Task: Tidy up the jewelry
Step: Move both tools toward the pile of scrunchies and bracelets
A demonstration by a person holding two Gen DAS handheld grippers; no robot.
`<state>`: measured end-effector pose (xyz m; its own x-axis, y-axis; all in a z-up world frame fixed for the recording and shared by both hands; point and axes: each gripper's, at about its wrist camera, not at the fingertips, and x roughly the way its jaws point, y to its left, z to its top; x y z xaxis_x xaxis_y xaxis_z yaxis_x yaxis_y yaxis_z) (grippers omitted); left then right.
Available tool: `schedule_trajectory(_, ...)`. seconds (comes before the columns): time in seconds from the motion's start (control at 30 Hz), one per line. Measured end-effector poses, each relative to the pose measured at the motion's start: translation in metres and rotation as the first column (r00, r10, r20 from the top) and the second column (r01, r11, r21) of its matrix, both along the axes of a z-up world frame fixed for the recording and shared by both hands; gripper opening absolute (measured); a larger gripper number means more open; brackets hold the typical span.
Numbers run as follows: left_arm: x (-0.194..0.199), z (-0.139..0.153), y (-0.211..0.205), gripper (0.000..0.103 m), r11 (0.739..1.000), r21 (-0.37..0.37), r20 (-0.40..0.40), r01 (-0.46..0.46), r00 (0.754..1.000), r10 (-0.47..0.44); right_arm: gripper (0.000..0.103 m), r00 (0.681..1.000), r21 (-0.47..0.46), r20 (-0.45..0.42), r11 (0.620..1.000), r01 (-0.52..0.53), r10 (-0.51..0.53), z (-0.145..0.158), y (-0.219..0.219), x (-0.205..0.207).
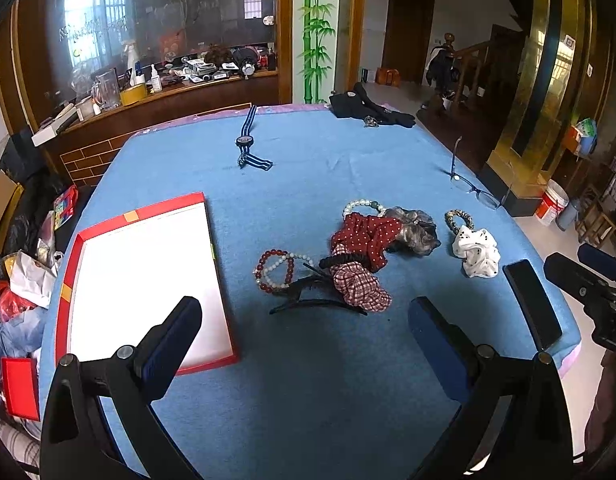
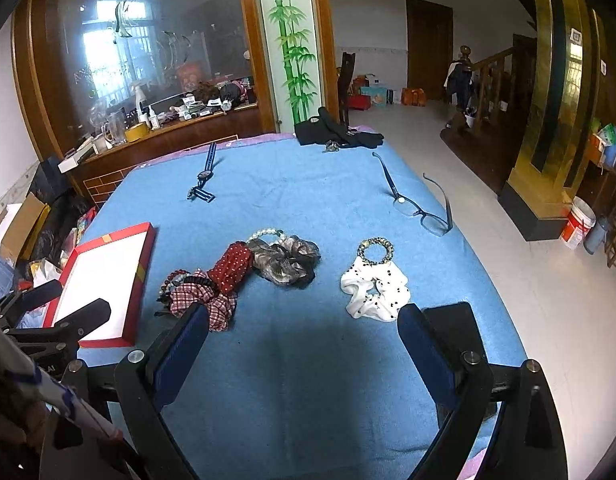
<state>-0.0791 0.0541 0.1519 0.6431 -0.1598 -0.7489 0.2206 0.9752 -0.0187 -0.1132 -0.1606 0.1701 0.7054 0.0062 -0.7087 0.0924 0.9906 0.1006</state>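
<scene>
**Jewelry awaits sorting beside empty tray**

On the blue surface (image 1: 308, 380), the red-rimmed tray (image 1: 70, 276) lies empty. Both tools, left (image 1: 304, 332) and right (image 2: 304, 336), hover with fingers apart, holding nothing. Best start: lift the red bead bracelet (image 1: 264, 266), just beside the tray, clear of the tangled scrunchies (image 1: 364, 256).

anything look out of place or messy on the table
Yes. The scrunchies, bead bracelets and black hair clip lie tangled in one heap beside the empty red tray; the eyeglasses rest lens-down, arms up.
</scene>
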Motion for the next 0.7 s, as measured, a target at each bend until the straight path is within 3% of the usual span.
schedule_trajectory(0.53, 0.007, -0.009, -0.009, 0.102, 1.0, -0.001, -0.039, -0.011, 0.999, 0.011, 0.097, 0.999, 0.018, -0.042, 1.0, -0.009, 0.01, -0.009, -0.011, 0.008)
schedule_trajectory(0.7, 0.015, -0.02, 0.0, 0.102, 0.997, -0.045, -0.097, -0.061, 0.994, 0.057, 0.097, 0.997, 0.05, -0.078, 0.998, 0.028, -0.024, -0.018, -0.028, 0.013)
